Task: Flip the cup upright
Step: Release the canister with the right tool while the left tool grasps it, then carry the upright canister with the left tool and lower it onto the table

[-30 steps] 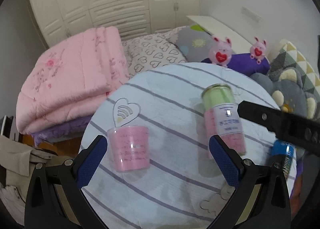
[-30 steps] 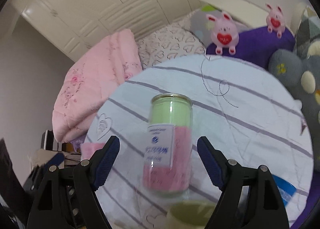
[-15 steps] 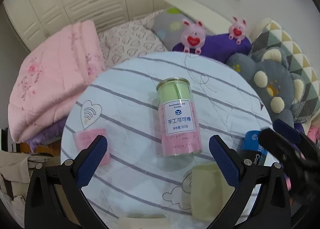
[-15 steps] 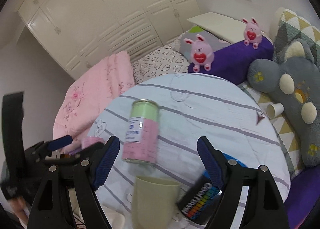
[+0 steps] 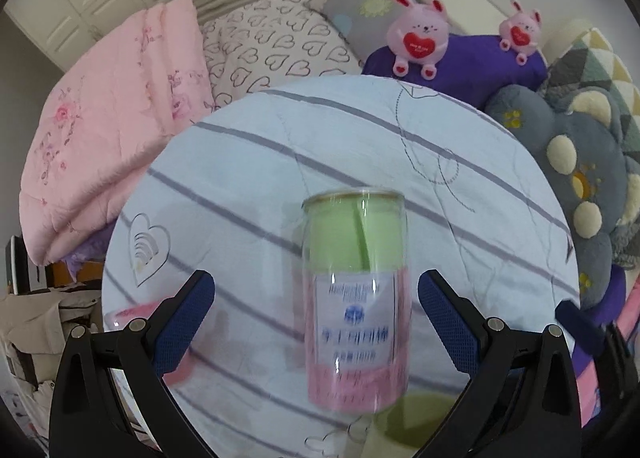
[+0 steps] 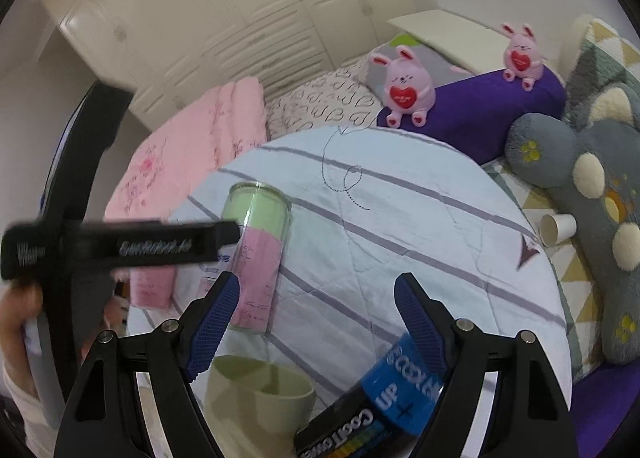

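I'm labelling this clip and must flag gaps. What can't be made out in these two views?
- Pink cup, left wrist view: mostly hidden behind the left tool's finger; whether upright or flipped is unclear.
- Clear canister label, left wrist view: motion-blurred, unreadable.
- Green cup, right wrist view: base cut off by the frame edge.
- Blue package: partly behind the right tool's finger.

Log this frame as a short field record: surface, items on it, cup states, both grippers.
surface: round table under a striped cloth
tall item: clear canister, upright, green and pink inside
green cup: near table edge, opening visible
pink cup: beside the canister; orientation unclear
other: blue tube lying flat
left gripper: jaws open, framing the canister, not touching
right gripper: jaws open, empty
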Demonstrator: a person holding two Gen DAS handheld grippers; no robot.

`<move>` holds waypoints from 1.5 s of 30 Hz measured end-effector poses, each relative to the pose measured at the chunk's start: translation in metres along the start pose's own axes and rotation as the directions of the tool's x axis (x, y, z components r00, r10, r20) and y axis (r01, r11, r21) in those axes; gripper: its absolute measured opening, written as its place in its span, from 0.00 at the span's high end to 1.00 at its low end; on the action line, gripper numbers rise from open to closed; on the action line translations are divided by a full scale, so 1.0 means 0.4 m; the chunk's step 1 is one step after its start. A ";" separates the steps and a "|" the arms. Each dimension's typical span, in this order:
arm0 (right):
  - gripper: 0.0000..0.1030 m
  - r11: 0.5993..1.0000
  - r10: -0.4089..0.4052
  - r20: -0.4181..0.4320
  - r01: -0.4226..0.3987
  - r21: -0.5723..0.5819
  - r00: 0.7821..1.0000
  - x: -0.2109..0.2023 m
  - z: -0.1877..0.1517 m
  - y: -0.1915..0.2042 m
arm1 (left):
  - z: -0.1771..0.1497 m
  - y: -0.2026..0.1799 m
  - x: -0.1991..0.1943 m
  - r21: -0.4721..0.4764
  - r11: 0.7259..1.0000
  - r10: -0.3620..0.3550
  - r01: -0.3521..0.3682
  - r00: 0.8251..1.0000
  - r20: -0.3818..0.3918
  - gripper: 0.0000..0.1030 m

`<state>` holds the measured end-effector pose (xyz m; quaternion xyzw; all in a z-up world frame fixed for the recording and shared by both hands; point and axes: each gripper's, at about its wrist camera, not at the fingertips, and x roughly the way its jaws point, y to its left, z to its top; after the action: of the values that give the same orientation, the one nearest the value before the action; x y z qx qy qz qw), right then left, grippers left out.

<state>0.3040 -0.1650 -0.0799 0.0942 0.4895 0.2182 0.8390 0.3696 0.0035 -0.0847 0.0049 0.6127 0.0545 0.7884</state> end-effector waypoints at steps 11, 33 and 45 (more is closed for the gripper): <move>0.21 0.998 0.013 -0.090 -0.019 -0.065 0.996 0.071 0.007 0.009 | 0.053 -0.053 0.144 0.017 0.999 -0.038 0.042 0.979 -0.199 0.00; 0.21 0.997 0.003 -0.094 -0.011 -0.078 0.996 0.040 -0.013 0.027 | -0.033 -0.062 -0.058 0.165 0.984 -0.097 0.067 0.979 0.177 0.31; 0.21 0.997 -0.018 -0.074 0.012 -0.075 0.997 0.004 -0.047 0.031 | -0.067 -0.050 -0.066 0.138 0.988 -0.099 0.072 0.976 0.196 0.31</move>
<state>0.2849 -0.1545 -0.0860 0.0508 0.5128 0.2333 0.8246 0.3388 -0.0205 -0.0674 0.0354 0.5311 -0.0204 0.8464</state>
